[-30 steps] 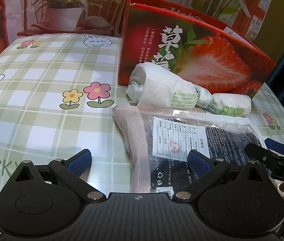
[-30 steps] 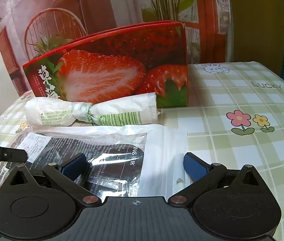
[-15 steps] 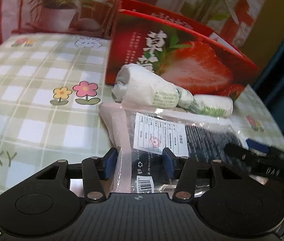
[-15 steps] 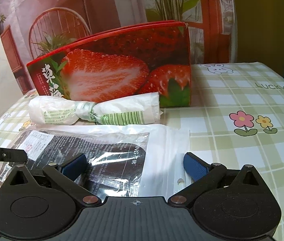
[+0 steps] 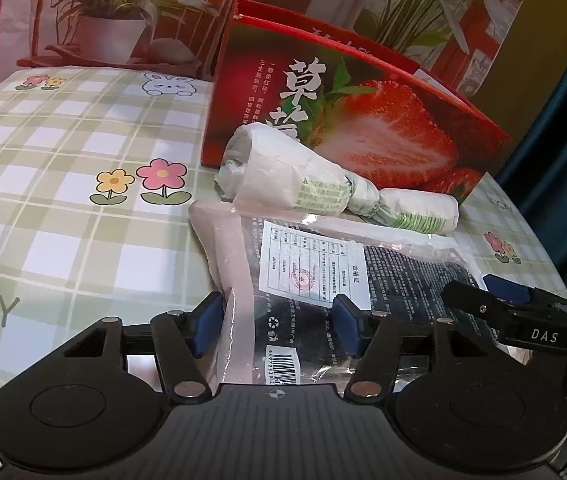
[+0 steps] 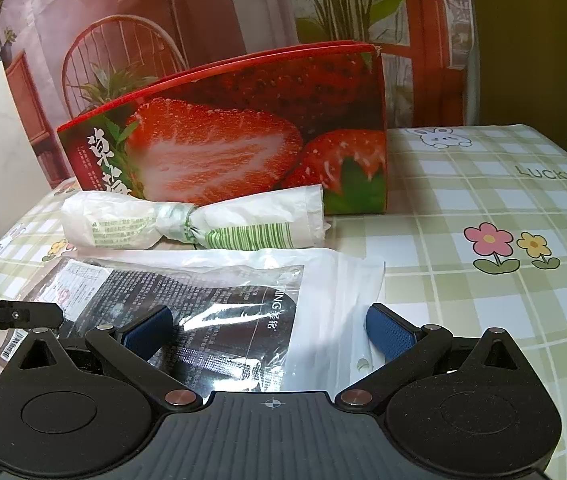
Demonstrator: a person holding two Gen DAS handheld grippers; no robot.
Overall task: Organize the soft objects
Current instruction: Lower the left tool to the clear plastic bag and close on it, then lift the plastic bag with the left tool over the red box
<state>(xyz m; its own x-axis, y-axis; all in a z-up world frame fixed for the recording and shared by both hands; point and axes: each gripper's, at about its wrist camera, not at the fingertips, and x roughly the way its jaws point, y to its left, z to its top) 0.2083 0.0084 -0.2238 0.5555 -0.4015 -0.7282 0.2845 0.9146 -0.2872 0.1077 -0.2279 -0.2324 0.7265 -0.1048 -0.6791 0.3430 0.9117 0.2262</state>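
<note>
Packet: your flat plastic packet (image 5: 347,280) with the dark garment inside lies on the checked surface (image 5: 63,208), just in front of the rolled white bag (image 5: 303,184) and the strawberry box (image 5: 363,120).
Handling: expect it light, floppy and slick; the film will likely slide and sag, so take the empty sealed margin or pinch well into the folded cloth.
Left fingers: your left gripper (image 5: 275,322) straddles the packet's left end, pads apart, one outside the edge and one on the film; no firm clamp shows.
Right fingers: your right gripper (image 6: 271,330) hovers wide apart over the packet's right end, holding nothing.
Change: a second ago your left fingers stood fully spread; they narrowed onto that edge and have just been opening again slightly. The right gripper matches its earlier pose.
</note>
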